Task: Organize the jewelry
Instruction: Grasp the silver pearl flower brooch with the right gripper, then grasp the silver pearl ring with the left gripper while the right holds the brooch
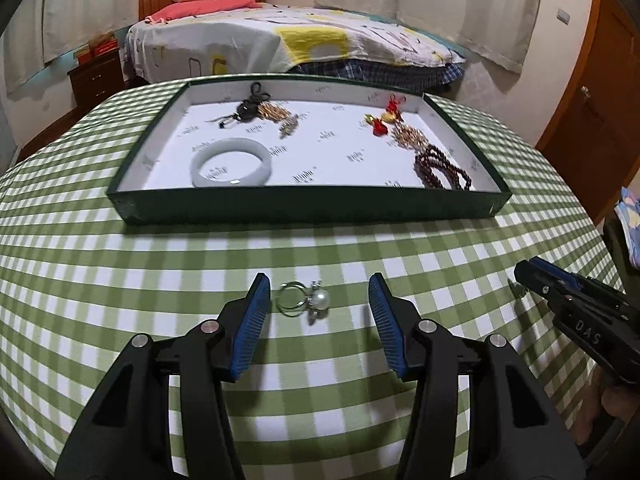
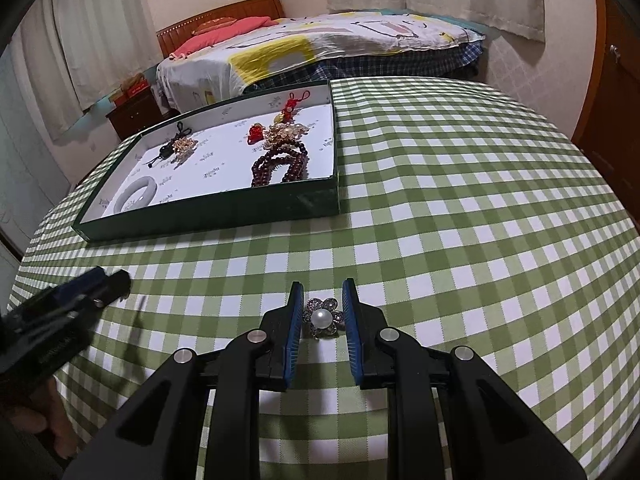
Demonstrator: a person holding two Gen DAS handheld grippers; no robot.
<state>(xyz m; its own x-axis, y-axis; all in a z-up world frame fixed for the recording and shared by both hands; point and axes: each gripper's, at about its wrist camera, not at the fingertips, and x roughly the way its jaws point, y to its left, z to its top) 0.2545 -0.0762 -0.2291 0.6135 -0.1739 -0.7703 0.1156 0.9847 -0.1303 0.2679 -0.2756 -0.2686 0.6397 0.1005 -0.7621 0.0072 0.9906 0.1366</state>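
A silver pearl ring lies on the green checked tablecloth between the fingers of my left gripper, nearer the left finger; that gripper is open and the pads stand clear of the ring. My right gripper is shut on a pearl flower piece with crystal petals, low over the cloth. Each gripper shows in the other's view: the right gripper at the right edge, the left gripper blurred at the left. Behind them sits the dark green tray.
The tray holds a pale bangle, a black cord charm with gold tassel, red knot charms and dark red beads. A bed stands beyond the table's far edge, with a wooden door at right.
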